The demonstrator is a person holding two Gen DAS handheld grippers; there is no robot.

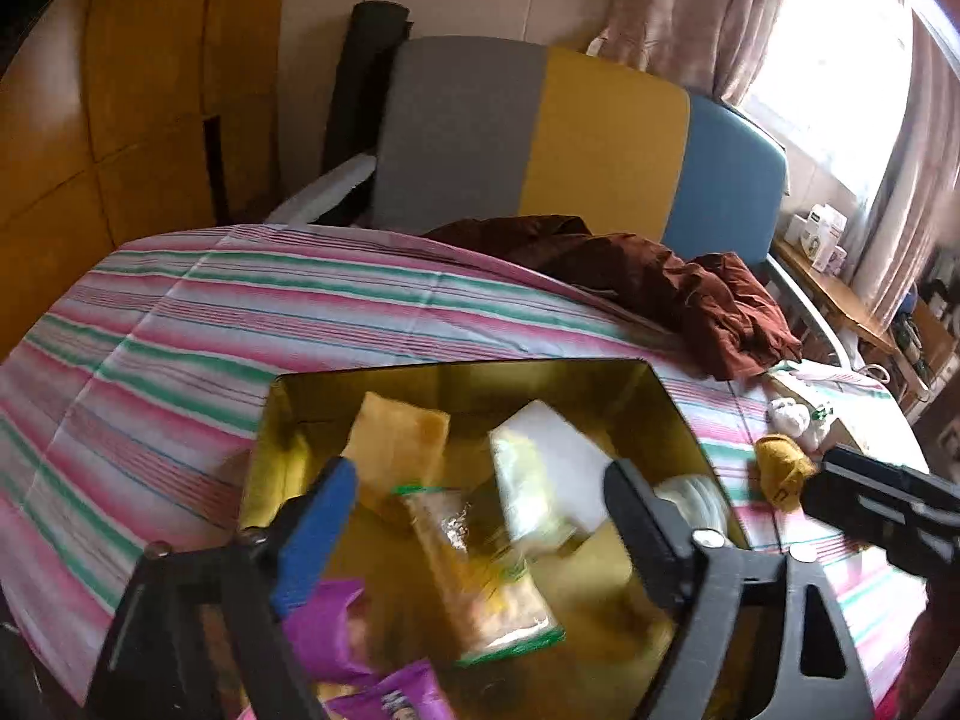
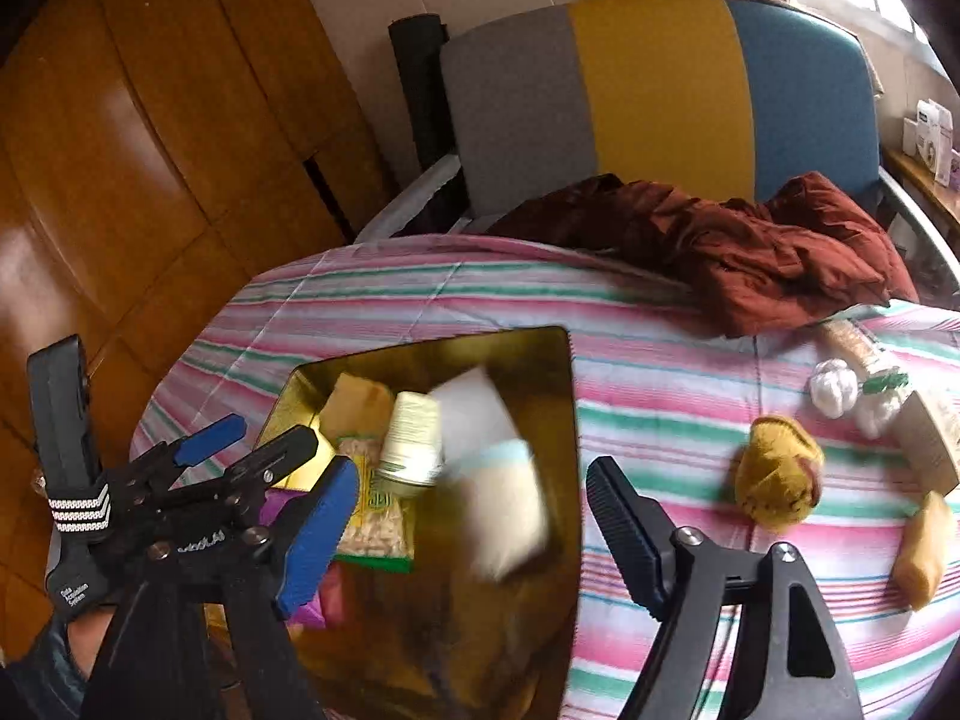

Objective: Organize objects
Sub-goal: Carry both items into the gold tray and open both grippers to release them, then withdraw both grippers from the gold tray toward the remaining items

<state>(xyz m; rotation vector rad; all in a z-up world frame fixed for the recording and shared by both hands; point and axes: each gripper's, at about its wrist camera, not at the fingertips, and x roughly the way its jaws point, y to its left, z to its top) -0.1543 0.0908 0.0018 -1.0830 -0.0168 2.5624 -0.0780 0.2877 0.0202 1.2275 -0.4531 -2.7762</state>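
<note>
Gold box (image 1: 678,414) sits open on the striped bed (image 1: 180,324) and holds a white packet (image 1: 552,456), a snack bag (image 1: 480,570) and a yellow pouch (image 1: 396,438). Both the left gripper (image 1: 480,516) and the right gripper (image 2: 468,516) hang over it, fingers wide apart and holding nothing.

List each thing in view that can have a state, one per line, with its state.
left gripper: open, nothing between its fingers
right gripper: open, nothing held
gold box: lidless, holding packets
white packet: blurred, over the box
maroon cloth: crumpled on the bed
yellow knitted item: on the striped sheet, outside the box
</note>
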